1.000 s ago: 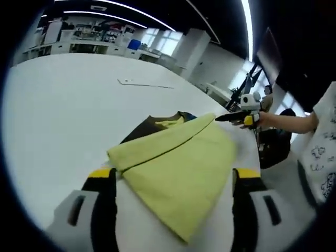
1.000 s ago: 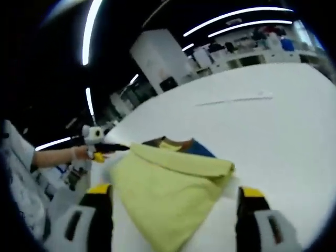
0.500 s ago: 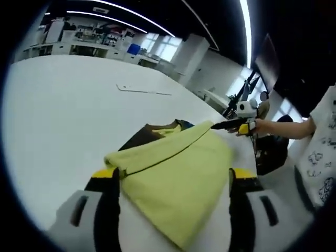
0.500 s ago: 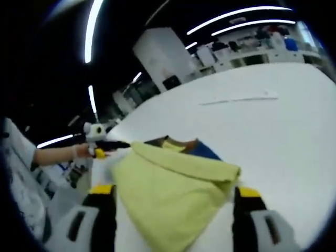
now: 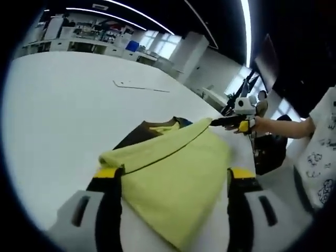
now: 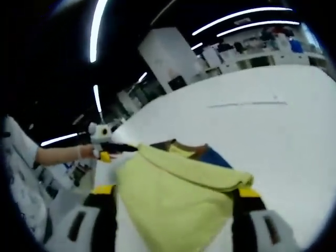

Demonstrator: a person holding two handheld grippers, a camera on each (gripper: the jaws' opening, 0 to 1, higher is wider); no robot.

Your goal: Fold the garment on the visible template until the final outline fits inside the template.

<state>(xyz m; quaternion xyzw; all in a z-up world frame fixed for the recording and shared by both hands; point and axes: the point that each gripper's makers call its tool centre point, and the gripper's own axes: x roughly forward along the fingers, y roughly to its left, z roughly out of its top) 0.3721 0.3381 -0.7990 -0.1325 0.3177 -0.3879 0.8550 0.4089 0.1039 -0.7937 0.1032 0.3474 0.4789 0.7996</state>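
Left gripper view: the left gripper has its jaws set wide, the yellow-green garment lying between them, apparently ungripped. In the right gripper view the right gripper is equally wide around the same cloth. The garment lies on the white counter, folded over with one thick rolled edge, dark and blue parts showing beyond. Folding seems partly done; no template outline is discernible, so fit cannot be judged.
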